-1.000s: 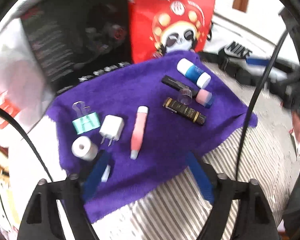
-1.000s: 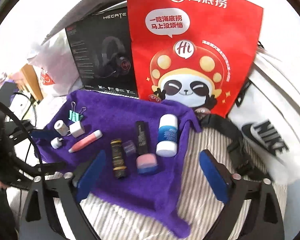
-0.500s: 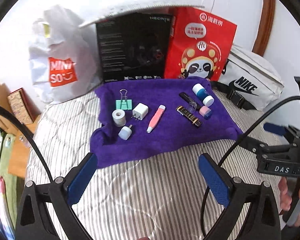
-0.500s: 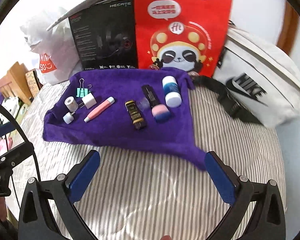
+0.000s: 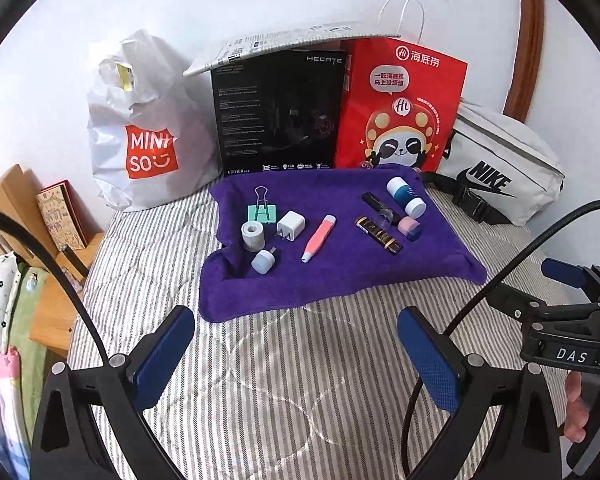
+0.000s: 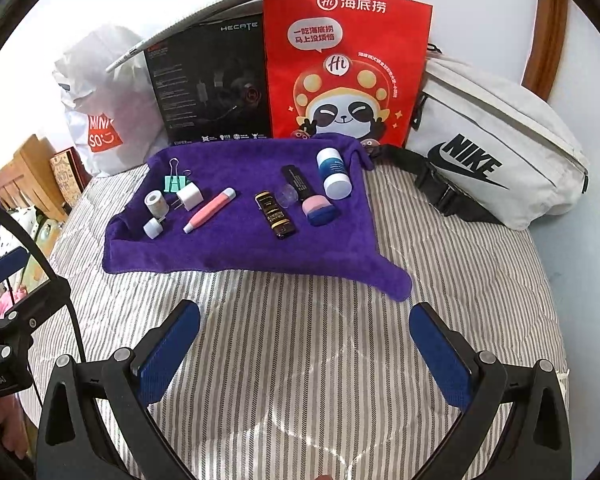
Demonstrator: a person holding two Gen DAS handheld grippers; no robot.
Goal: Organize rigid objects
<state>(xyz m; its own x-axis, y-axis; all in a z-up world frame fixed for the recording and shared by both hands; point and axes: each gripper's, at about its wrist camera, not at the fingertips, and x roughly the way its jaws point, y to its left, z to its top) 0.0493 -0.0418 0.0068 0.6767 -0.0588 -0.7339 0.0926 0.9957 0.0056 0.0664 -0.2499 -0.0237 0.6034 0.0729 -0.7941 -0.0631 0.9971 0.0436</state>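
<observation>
The rigid objects lie on a purple towel [image 6: 236, 248] spread on the striped bed [image 6: 300, 340], in two loose clusters. On the left: a green binder clip [image 6: 175, 182], white charger plug [image 6: 191, 196], tape roll [image 6: 156, 202], small white cap [image 6: 153, 227] and pink pen-shaped tube [image 6: 209, 210]. On the right: a black-and-gold tube [image 6: 275, 214], black stick [image 6: 297, 178], clear cap [image 6: 287, 193], pink-and-blue sponge [image 6: 318, 209] and white-and-blue bottle [image 6: 333, 174]. The left gripper [image 5: 296, 348] and right gripper [image 6: 304, 348] hover over bare bedding near the towel's front edge, fingers spread wide, holding nothing. Judgement: no item is in hand; this is a standoff stage, either before a pick or once sorting is finished. Any further move calls for advancing to one item and closing across its narrow width.
</observation>
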